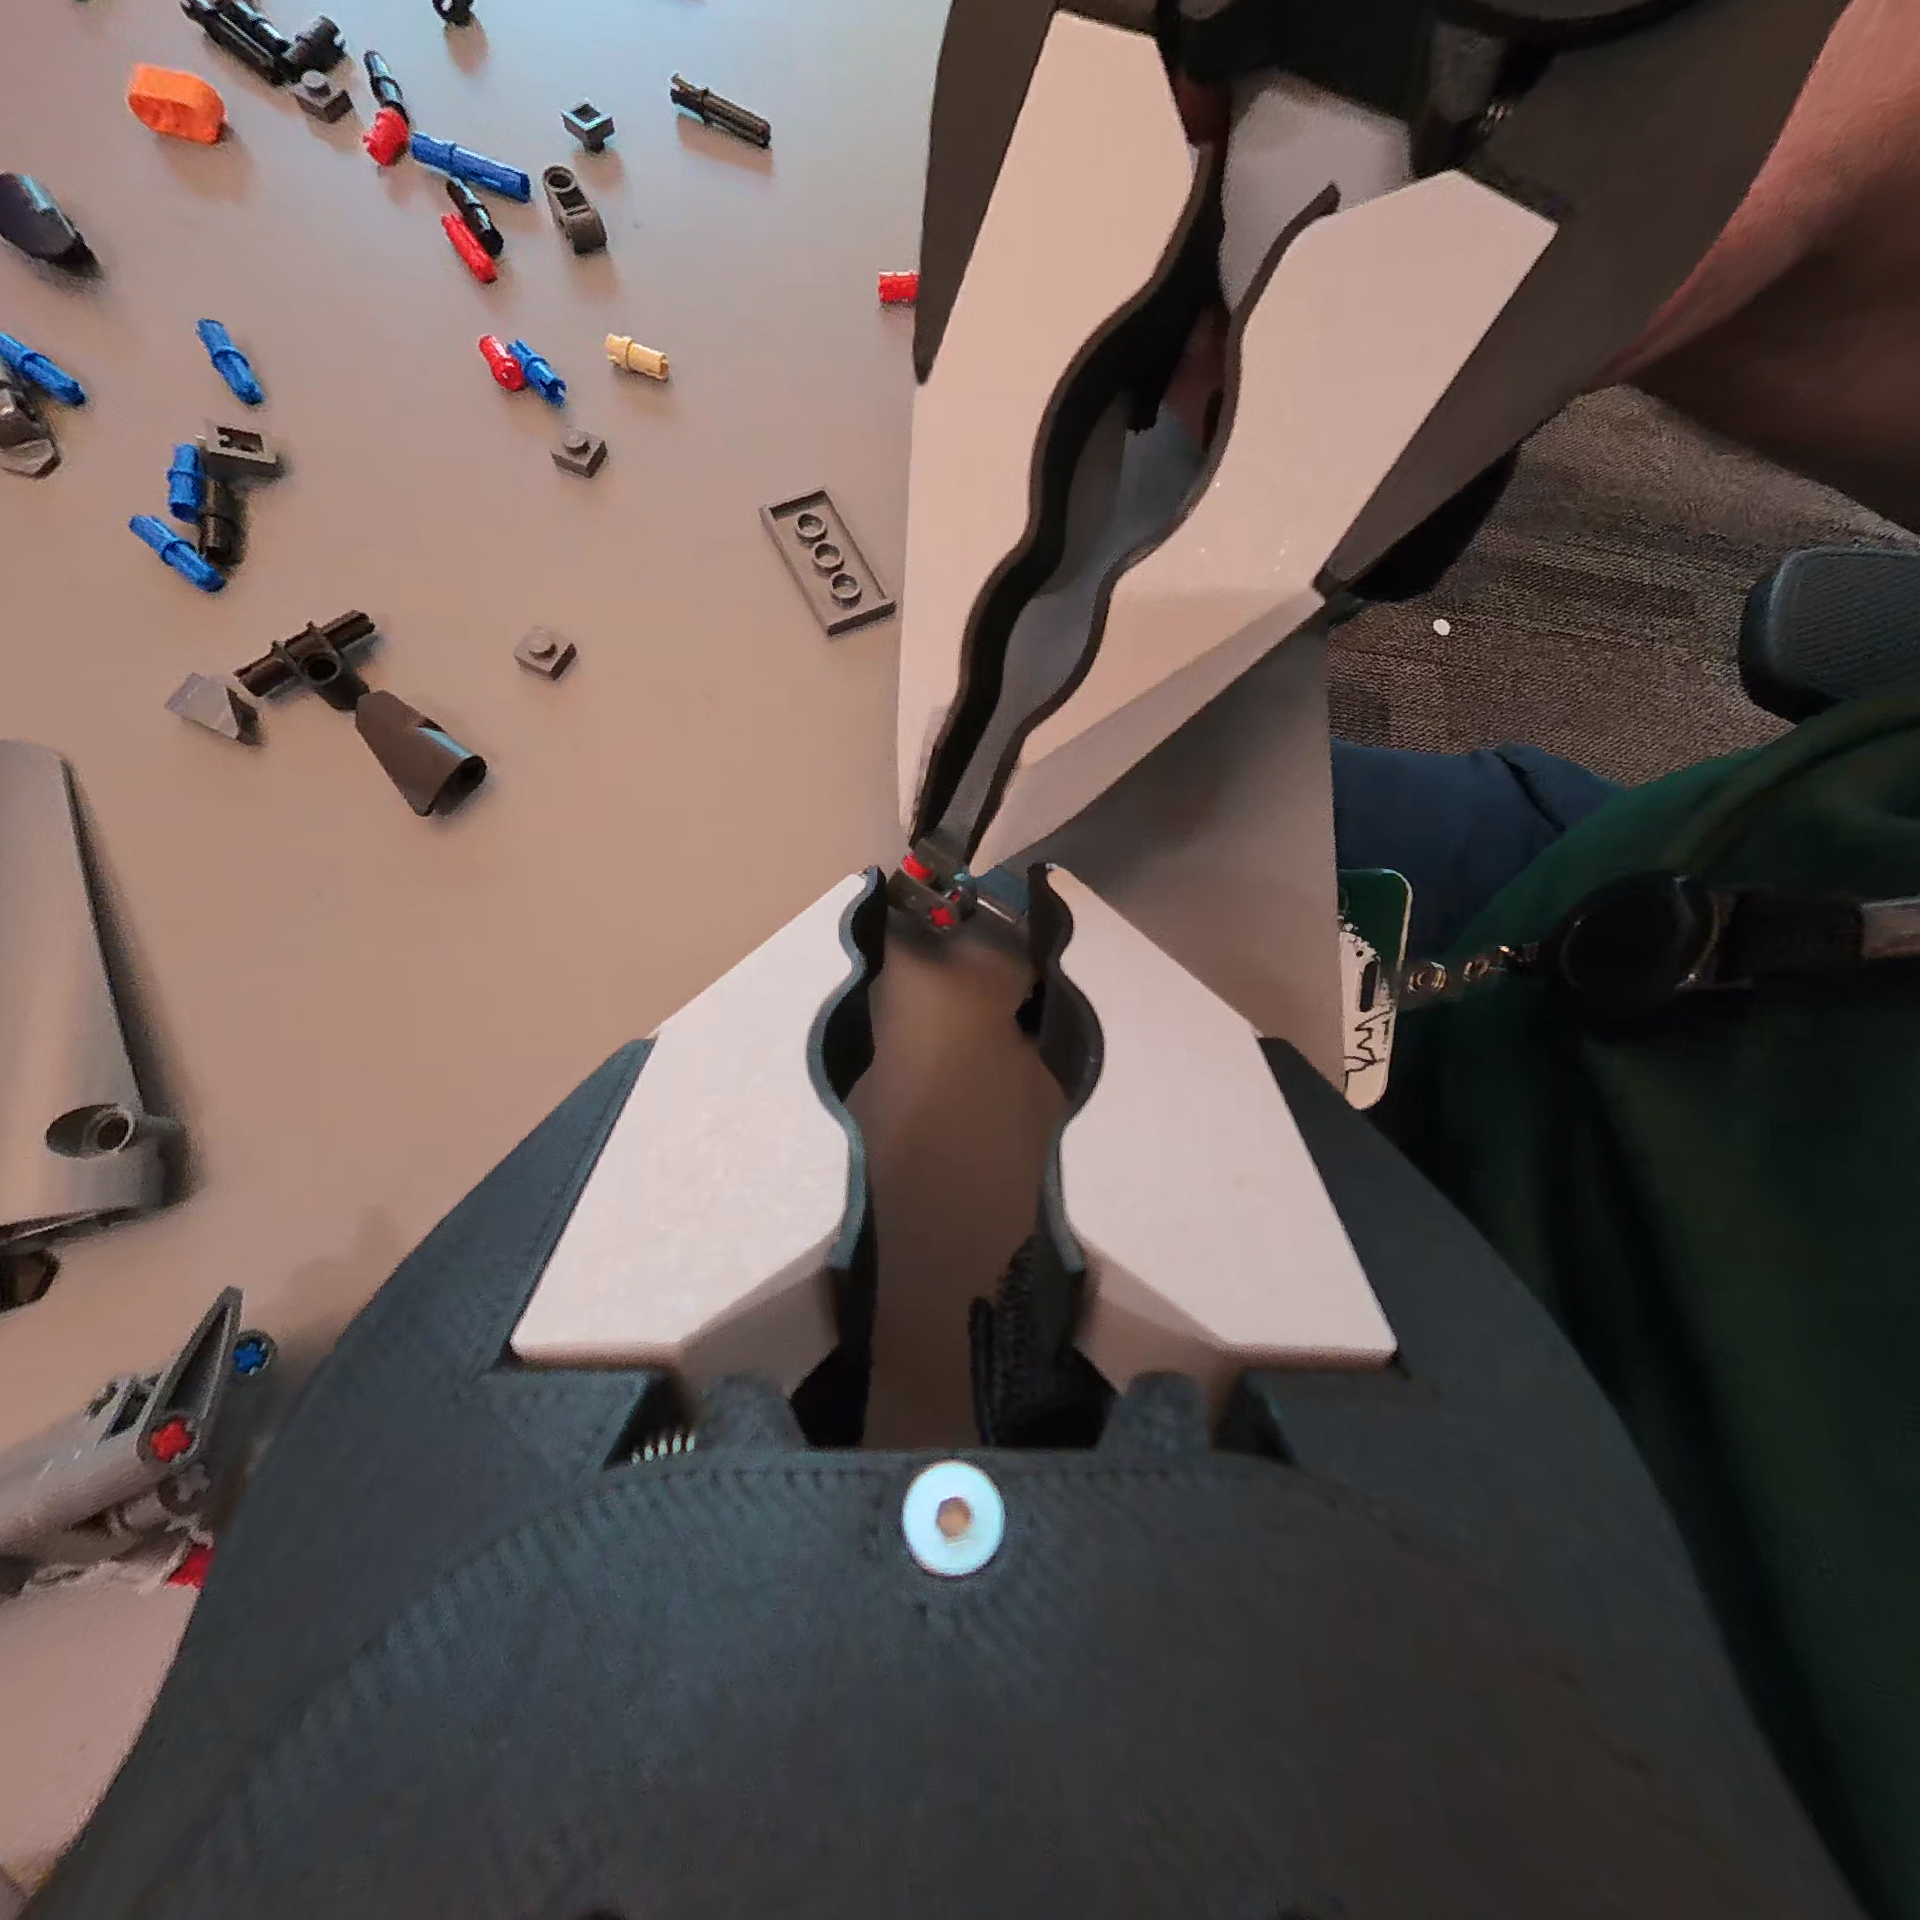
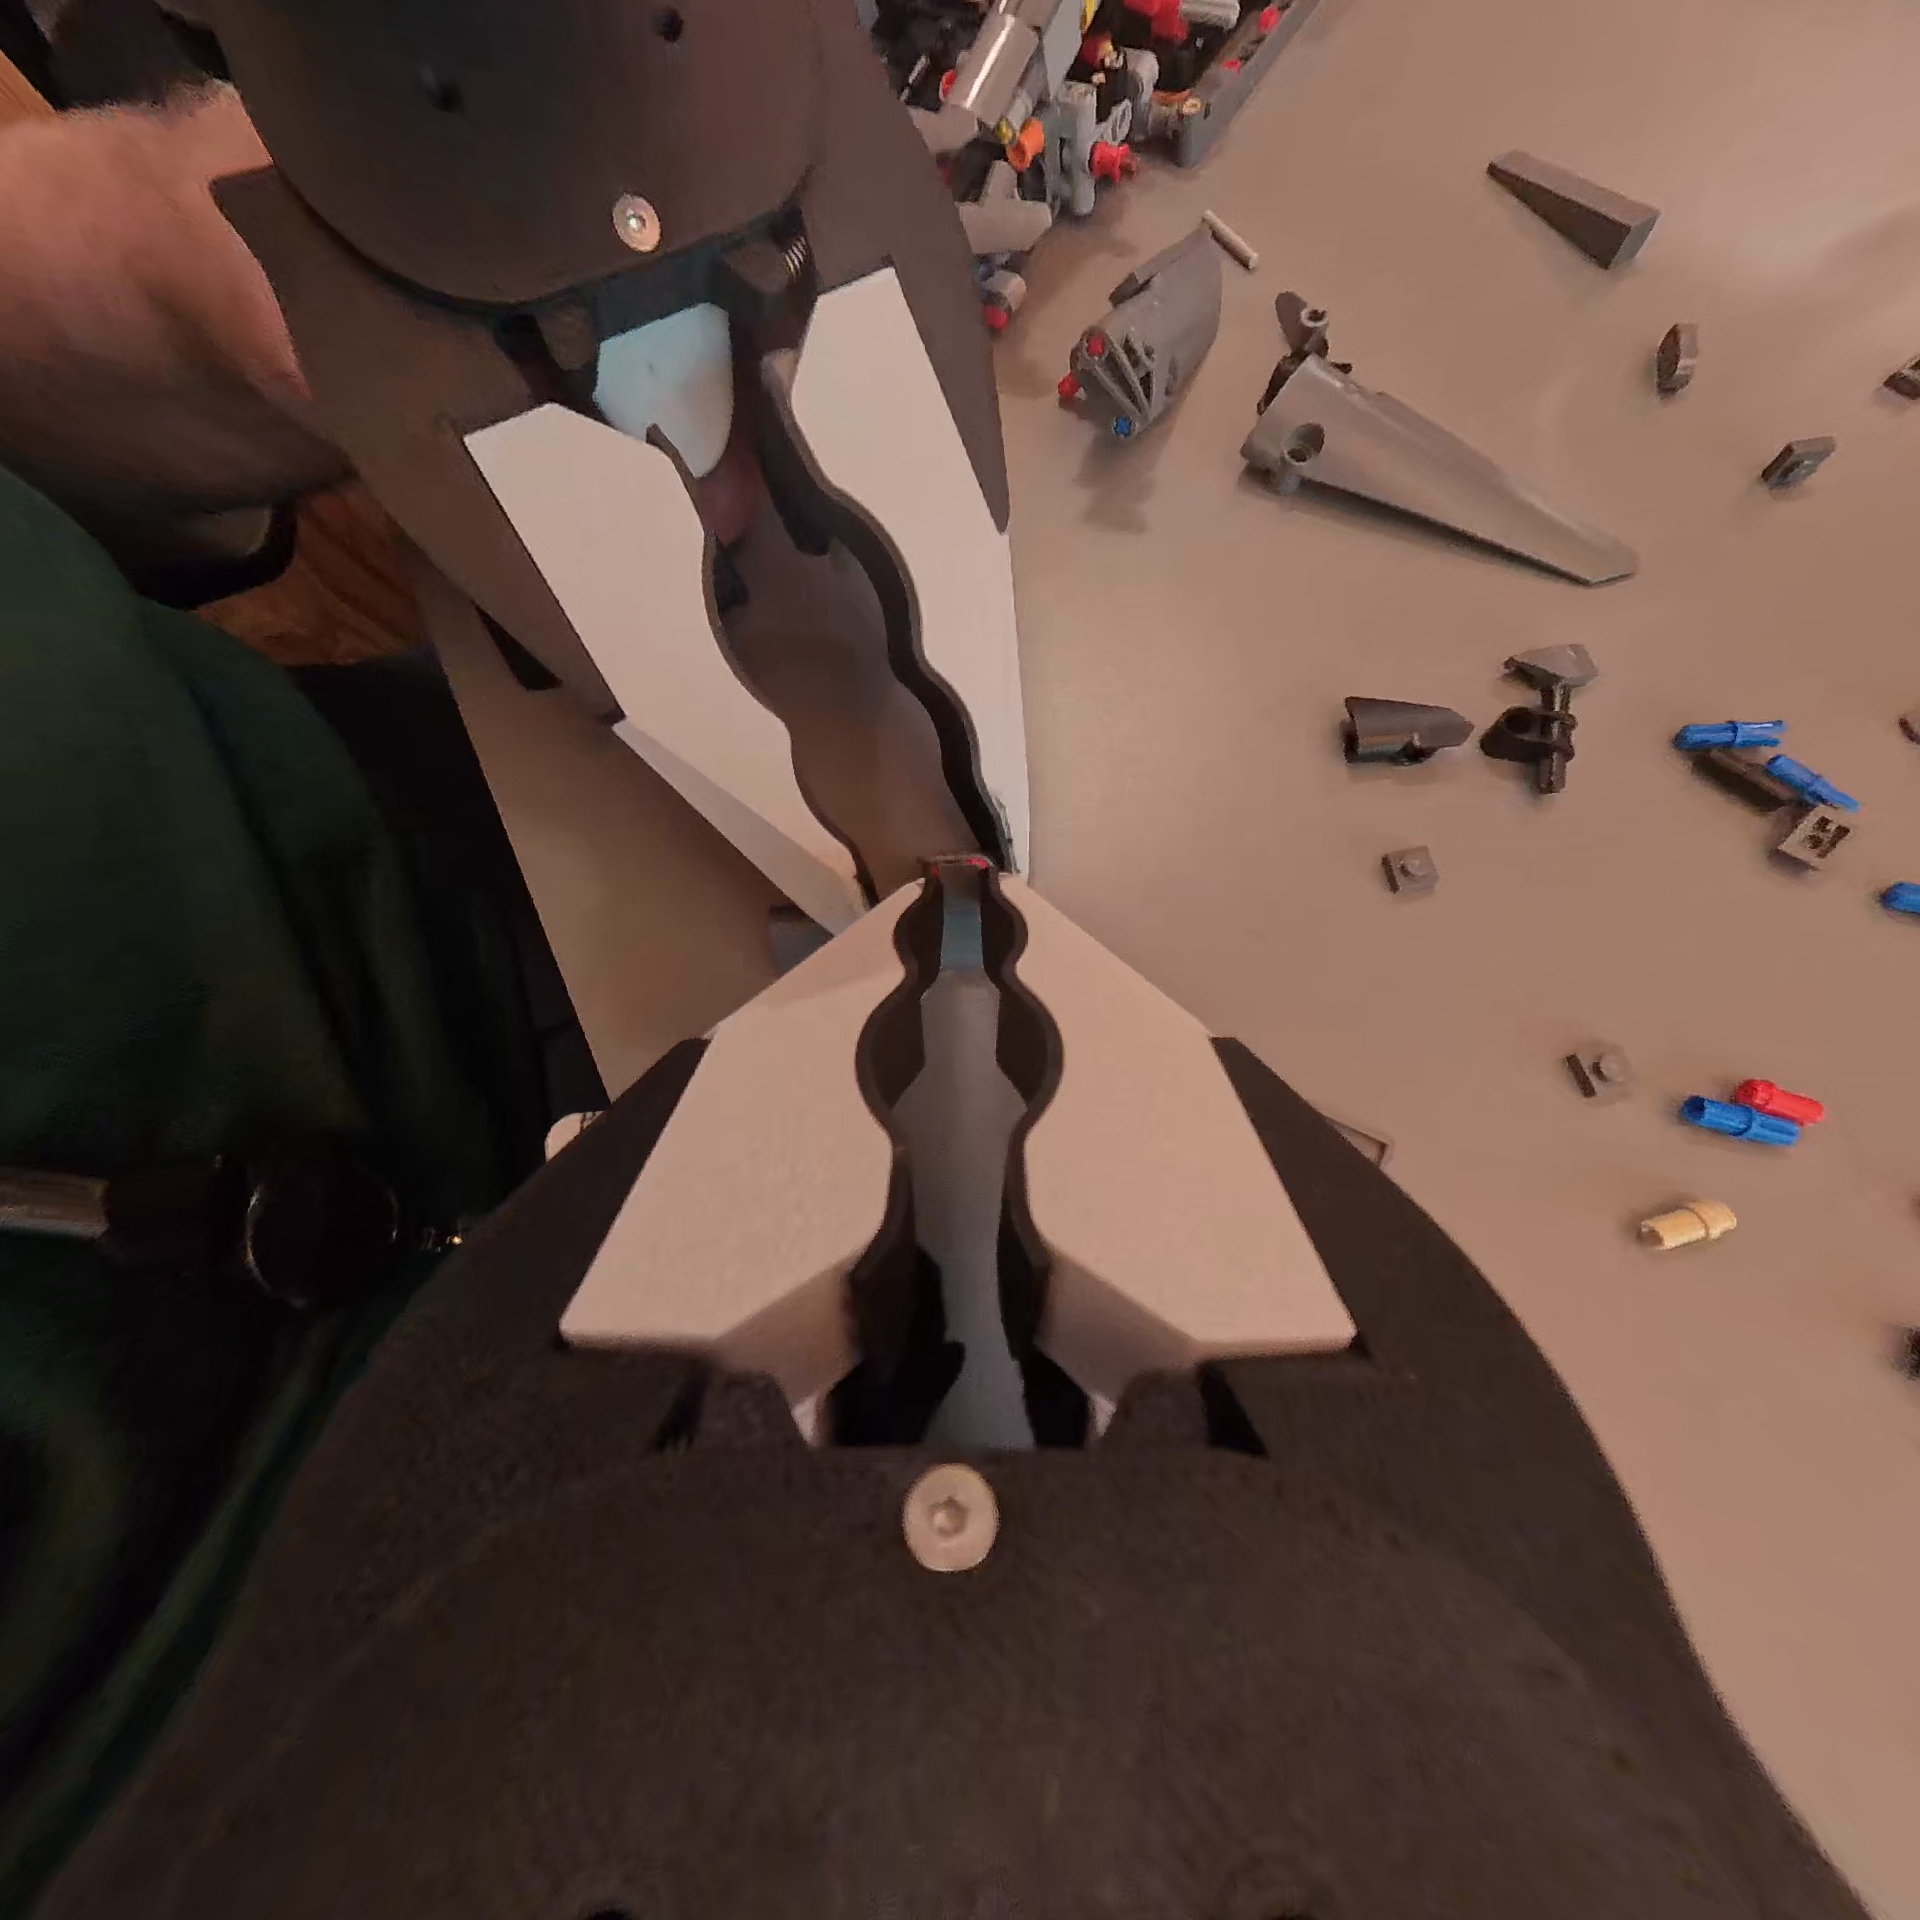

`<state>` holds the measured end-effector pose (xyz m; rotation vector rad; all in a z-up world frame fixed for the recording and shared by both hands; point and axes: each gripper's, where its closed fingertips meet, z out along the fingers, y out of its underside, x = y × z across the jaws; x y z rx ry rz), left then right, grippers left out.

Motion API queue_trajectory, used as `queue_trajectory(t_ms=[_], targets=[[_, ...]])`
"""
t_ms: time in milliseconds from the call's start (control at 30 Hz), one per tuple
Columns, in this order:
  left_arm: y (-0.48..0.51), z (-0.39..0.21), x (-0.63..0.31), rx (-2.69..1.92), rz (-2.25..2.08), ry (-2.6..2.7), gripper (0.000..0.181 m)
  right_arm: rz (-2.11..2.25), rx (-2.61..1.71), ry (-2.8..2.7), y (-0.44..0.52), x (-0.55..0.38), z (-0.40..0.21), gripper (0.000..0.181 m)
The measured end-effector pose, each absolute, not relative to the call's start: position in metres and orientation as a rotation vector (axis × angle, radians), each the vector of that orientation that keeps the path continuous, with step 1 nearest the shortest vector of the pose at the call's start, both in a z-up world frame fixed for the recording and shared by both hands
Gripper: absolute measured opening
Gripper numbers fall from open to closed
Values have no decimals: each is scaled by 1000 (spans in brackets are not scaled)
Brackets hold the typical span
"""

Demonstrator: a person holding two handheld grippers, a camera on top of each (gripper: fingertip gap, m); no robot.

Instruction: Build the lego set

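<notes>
A small grey Lego piece with red pins (image 1: 932,896) hangs in the air above the table, held between both grippers tip to tip. My left gripper (image 1: 958,891) comes from below in the left wrist view, and its two tips press on either side of the piece. My right gripper (image 1: 940,847) comes down from above, narrowly shut on the same piece. In the right wrist view, my right gripper (image 2: 961,881) pinches the piece (image 2: 961,864) at its tips. The left gripper (image 2: 932,854) meets it from above there. Most of the piece is hidden by the fingers.
Loose parts are scattered on the tan table (image 1: 623,935): blue pins (image 1: 468,164), red pins, a tan pin (image 2: 1688,1226), an orange piece (image 1: 177,102) and a dark grey plate (image 1: 828,561). A grey wing panel (image 2: 1423,468) and a partly built model (image 2: 1060,94) lie farther off. A person in a green top (image 1: 1662,1299) sits close by. The grippers are tip to tip, or close to it. From either gripper's tips it is about 7 cm to the dark grey plate (image 1: 828,561).
</notes>
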<state>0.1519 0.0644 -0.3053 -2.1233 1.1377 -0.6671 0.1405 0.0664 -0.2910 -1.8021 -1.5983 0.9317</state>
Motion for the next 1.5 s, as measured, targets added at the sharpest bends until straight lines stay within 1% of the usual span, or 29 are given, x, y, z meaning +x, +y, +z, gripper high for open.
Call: queue_trajectory(t_ms=[933, 1200, 1500], targets=[[66, -306, 151, -2106, -597, 1150, 23, 875, -1798, -1607, 69, 138, -293, 5], [67, -307, 151, -2097, -569, 1156, 23, 850, -1943, -1594, 69, 138, -294, 5], [68, -307, 151, -2092, -553, 1155, 22, 1015, -2153, -1506, 68, 136, -297, 4]])
